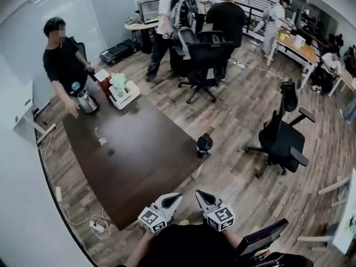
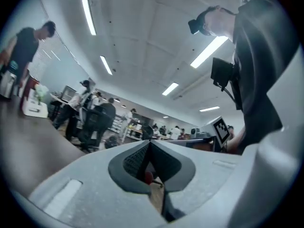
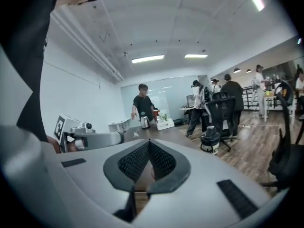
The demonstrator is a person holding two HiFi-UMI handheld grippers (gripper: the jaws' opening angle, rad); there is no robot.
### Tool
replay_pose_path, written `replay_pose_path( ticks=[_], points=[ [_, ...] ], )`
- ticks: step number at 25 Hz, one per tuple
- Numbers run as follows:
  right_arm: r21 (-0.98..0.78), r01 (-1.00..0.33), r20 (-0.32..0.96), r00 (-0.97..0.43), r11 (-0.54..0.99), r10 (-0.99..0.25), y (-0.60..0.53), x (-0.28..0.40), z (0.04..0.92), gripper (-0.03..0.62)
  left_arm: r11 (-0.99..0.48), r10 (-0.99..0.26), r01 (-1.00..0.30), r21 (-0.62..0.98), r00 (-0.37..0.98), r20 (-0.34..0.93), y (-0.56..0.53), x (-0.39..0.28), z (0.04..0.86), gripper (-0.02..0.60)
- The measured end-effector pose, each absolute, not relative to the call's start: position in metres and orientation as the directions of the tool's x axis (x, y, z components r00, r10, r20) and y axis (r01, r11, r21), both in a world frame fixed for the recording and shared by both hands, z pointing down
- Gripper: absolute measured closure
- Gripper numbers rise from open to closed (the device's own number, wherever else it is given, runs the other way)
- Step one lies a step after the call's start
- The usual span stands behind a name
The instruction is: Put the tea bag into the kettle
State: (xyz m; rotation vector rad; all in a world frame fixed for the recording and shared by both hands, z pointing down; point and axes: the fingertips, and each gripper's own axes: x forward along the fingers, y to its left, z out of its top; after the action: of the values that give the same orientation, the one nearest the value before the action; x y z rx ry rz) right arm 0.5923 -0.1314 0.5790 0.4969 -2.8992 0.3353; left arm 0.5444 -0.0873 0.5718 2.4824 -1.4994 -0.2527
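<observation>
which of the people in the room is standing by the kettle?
The person in the black T-shirt, at the far left end of the brown table, one hand out beside the kettle. Everyone else stands farther back, away from the table.

The kettle (image 1: 87, 102) is rounded and made of shiny steel. It stands upright near the far left corner of the dark brown counter (image 1: 139, 160). The tea bag (image 1: 102, 141) is a small white scrap lying flat on the bare counter, close to the left edge and well apart from the kettle. It is too small to show any detail.
</observation>
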Motion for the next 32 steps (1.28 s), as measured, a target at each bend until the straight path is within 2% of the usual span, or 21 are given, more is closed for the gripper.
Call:
replay_pose_path(
  ticks=[3,6,13,15,19,32],
  points=[
    [-0.203,-0.228,0.226,-0.957,0.952,-0.181,-0.143,0.571,0.577,0.588,-0.243,-0.969,-0.924,0.297,0.247,-0.025,-0.075,0.513,0.567,0.577],
    [-0.195,-0.154,0.237,-0.966,0.969,-0.106,-0.150,0.555,0.579,0.588,-0.073,-0.997,-0.958,0.278,0.081,0.015,-0.052,0.494,0.575,0.577],
    [-0.138,0.030,0.281,-0.957,0.990,0.068,-0.104,0.493,0.608,0.588,0.264,-0.962,-0.944,0.200,-0.244,0.120,0.026,0.428,0.616,0.577],
    [-0.080,0.053,0.268,-0.961,0.995,0.073,-0.084,0.480,0.600,0.588,0.318,-0.947,-0.926,0.205,-0.299,0.117,0.049,0.414,0.616,0.577],
    [-0.035,0.059,0.238,-0.969,0.998,0.065,-0.058,0.461,0.586,0.588,0.351,-0.936,-0.914,0.205,-0.346,0.061,0.073,0.397,0.605,0.576],
    [-0.049,-0.004,0.260,-0.966,0.999,0.009,-0.029,0.469,0.602,0.588,0.225,-0.974,-0.959,0.173,-0.224,0.023,0.077,0.407,0.608,0.575]
  ],
)
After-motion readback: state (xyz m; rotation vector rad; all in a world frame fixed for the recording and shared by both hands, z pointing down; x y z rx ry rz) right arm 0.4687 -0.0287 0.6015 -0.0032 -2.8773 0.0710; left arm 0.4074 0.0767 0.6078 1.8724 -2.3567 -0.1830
